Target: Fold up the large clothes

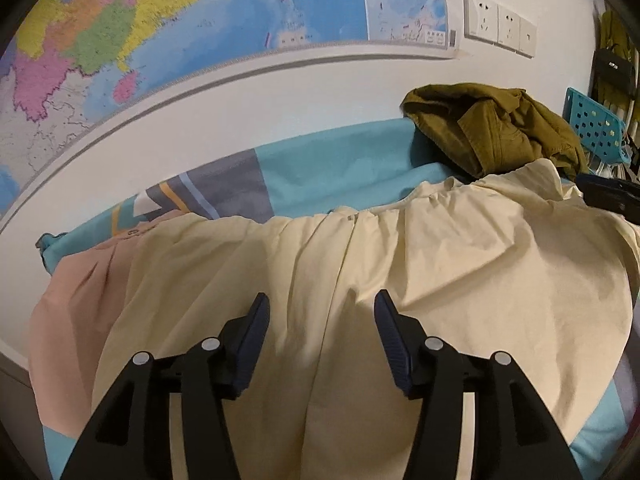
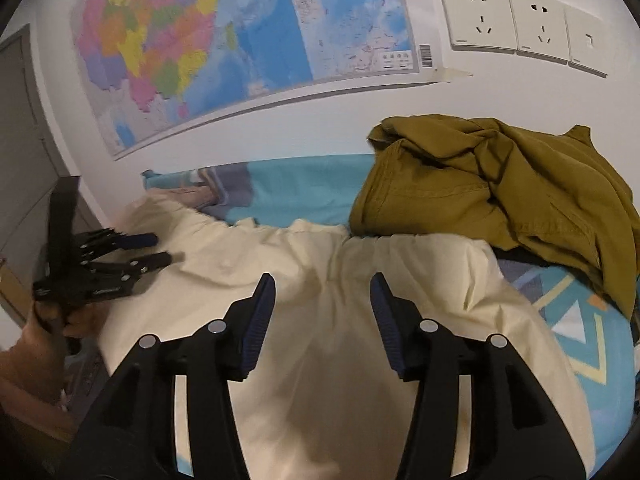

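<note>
A large cream garment (image 1: 400, 264) lies spread and wrinkled over a bed with a blue patterned sheet (image 1: 340, 176). In the left wrist view my left gripper (image 1: 322, 296) hovers over its middle, jaws apart, with nothing pinched between the pads. My right gripper (image 2: 322, 278) stands open the same way over the cream garment (image 2: 340, 340), close to its gathered far edge. In the right wrist view the left gripper (image 2: 158, 249) appears at the left, held by a hand (image 2: 48, 320), its tips at the cloth's left end. A crumpled olive garment (image 2: 500, 184) lies at the back right.
A colourful map (image 2: 240, 48) and wall sockets (image 2: 516, 20) are on the white wall behind the bed. A pink cloth (image 1: 72, 300) lies under the cream garment's left end. A teal perforated plastic piece (image 1: 592, 128) stands at the far right. A grey door (image 2: 20, 140) is at the left.
</note>
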### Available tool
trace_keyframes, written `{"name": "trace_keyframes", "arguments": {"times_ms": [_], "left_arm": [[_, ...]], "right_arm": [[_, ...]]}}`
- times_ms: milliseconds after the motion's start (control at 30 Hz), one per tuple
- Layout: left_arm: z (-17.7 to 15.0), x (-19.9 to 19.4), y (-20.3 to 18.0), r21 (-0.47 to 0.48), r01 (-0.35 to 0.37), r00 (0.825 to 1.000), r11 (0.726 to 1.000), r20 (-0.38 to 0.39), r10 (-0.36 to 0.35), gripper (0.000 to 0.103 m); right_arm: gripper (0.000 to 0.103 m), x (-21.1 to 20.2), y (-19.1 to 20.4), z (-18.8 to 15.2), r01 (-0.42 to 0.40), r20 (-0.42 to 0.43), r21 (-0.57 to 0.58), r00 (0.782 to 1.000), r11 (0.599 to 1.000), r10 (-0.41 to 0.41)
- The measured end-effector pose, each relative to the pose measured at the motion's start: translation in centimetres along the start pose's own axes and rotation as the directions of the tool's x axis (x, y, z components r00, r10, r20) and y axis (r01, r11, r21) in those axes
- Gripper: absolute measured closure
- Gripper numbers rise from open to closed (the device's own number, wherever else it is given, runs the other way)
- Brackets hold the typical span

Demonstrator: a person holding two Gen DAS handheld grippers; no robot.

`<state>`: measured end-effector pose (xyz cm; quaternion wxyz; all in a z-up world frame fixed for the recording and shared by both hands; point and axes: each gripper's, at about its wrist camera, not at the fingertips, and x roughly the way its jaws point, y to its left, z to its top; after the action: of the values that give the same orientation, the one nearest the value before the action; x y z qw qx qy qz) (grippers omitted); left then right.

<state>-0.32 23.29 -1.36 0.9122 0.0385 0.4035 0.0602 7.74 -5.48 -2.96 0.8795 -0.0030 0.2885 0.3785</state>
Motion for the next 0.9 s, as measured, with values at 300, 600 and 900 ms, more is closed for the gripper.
{"name": "trace_keyframes", "arguments": {"times_ms": [300,600,900], "left_arm": [[-1.5,1.0,1.2,-0.046,0.001,1.0,0.999,-0.028,-0.003,0.036],[-2.7,-1.8,1.7,-0.077,0.019,1.0,0.997,0.024,-0.017,0.035],[-7.5,-4.8,0.6,-0.055,0.085,0.996,0.995,0.031,-0.084,0.03]], "right_arm": [[0.052,4.0,-4.2,-2.7,0.037,-0.09,0.106,0.996,0.994,-0.027],[0.046,1.5,-1.9,-2.8,0.038,-0.033,0.076,0.999,0.996,-0.036],[0.038,0.3,3.2,-5.8,-0.094,-0.054,-0.049,0.994,0.994,0.092]]}}
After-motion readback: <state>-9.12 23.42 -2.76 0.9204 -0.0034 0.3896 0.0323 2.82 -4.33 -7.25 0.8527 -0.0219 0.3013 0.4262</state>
